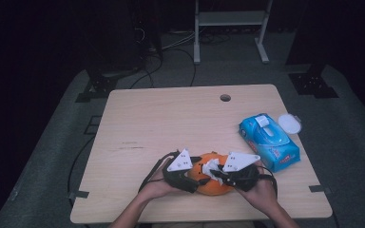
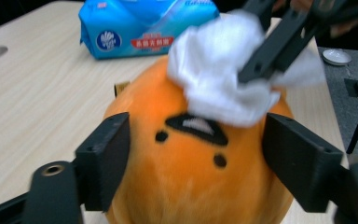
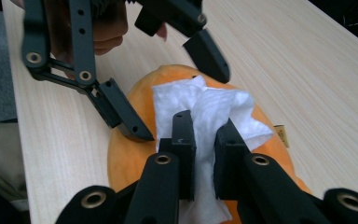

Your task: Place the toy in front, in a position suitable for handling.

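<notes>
— Where is the toy?

— Orange plush, near edge of the table, straddled by the left hand-held gripper, jaws spread, pads not clearly pressing.

— And the wipe?

— Pinched in the right hand-held gripper, resting on the toy's top.

— Best way on?

— Probably steady the plush first, then light, short strokes, keeping clear of the left jaws.

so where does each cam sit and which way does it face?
High view: above the near edge, looking forward and down on the table; forearms and both hands show.
Left gripper view: on the left gripper, facing the orange plush toy; its jaws flank it.
Right gripper view: on the right gripper, jaws pinching the white wipe.
All share toy and wipe.
</notes>
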A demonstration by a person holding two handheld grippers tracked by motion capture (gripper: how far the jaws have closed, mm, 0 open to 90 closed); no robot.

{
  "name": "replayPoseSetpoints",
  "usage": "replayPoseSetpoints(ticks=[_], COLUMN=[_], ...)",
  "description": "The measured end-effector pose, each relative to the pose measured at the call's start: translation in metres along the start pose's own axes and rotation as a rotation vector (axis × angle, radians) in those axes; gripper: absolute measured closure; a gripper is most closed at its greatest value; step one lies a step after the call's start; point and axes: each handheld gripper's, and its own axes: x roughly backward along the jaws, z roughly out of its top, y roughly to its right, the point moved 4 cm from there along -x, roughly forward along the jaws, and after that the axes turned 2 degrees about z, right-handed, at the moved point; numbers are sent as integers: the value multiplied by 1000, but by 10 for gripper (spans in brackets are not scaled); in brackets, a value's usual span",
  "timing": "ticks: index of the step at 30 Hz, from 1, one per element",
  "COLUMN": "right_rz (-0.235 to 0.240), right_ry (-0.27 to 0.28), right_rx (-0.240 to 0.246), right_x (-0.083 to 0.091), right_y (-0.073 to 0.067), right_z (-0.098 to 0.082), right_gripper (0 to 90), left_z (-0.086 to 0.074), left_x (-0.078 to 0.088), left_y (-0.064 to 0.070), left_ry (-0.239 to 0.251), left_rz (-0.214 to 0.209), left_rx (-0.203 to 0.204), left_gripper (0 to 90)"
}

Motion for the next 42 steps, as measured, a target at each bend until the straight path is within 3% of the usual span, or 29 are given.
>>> replayPoseSetpoints(ticks=[2,3,7,12,13,15,17,19,23,27,31,34,36,40,42], right_rz=[8,1,-27,-20,12,12,1,13,8,63,82,79,37,21,26], right_ry=[2,-1,-18,-12,11,11,-7,0,-8,16,14,14,13,13,16], right_rx=[-30,-38,-76,-66,-58,-25,-9,-46,-76,-73,-28,-45,-72,-108,-103], right_x=[3,4,11,8,6,4,4,6,12,17,15,14,11,9,11], right_y=[6,10,21,17,12,8,9,13,19,10,2,6,16,24,23], right_z=[-4,-7,-21,-19,-14,-8,-9,-13,-24,-25,-20,-20,-21,-23,-22], right_gripper=[805,805,805,805,805,804,804,804,805,804,804,805,805,805,805], left_z=[-2,-4,-7,5,10,7,5,0,-4,-7,-8,-9,-9,-10,-10], left_x=[1,2,4,8,5,1,1,2,5,7,7,7,7,7,7], left_y=[-2,-6,-9,-6,-3,-1,-2,-8,-14,-18,-17,-15,-14,-16,-18], left_ry=[-7,-23,-23,31,42,11,10,4,-12,-11,-11,-9,-5,-3,-7], left_rz=[6,6,-4,-13,-24,-10,-13,-5,15,28,23,9,-12,-3,18], left_rx=[12,41,57,15,0,-25,-8,19,61,99,88,69,57,83,102], left_gripper=[288,294,298,225,230,253,277,303,318,319,322,348,353,353,352])
